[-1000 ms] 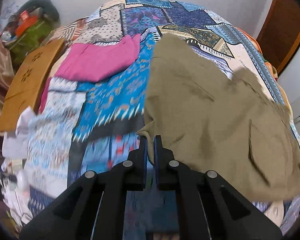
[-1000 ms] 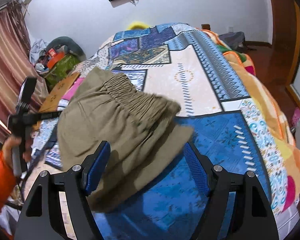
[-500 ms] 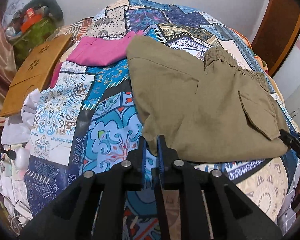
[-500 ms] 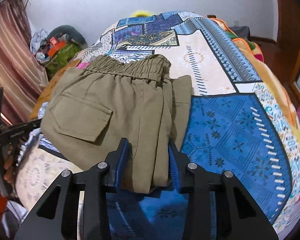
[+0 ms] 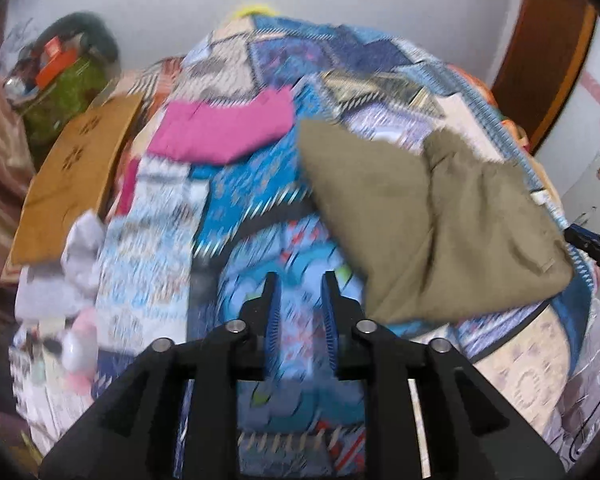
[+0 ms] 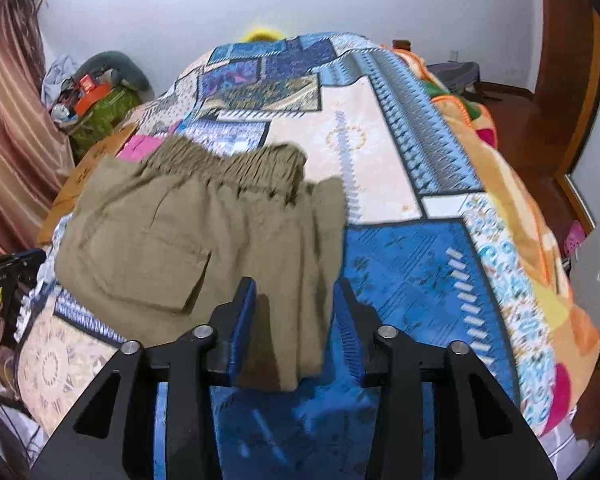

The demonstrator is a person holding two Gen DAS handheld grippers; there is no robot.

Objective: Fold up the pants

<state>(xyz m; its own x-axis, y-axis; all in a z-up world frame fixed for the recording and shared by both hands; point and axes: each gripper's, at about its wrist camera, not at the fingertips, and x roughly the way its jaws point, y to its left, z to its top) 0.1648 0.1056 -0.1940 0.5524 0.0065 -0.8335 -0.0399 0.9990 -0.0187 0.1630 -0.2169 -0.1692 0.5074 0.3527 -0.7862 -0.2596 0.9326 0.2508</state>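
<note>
The olive-green pants (image 6: 204, 240) lie folded on the patterned bedspread (image 6: 400, 268), waistband toward the far side, a back pocket facing up. They also show in the left wrist view (image 5: 432, 224), to the right of my left gripper. My left gripper (image 5: 298, 292) is open and empty, clear of the pants' near left corner. My right gripper (image 6: 292, 300) is open, its fingers either side of the pants' near edge, not closed on it.
A pink garment (image 5: 224, 128) lies on the bed beyond the pants. A wooden board (image 5: 76, 176) and a green bag (image 5: 64, 96) stand at the left. White items (image 5: 60, 272) sit at the bed's left edge. A brown door (image 6: 568, 80) is at right.
My left gripper has opened and let go of the pants' corner, pulling back left. My right gripper has widened around the pants' near edge. The pants lie flat.
</note>
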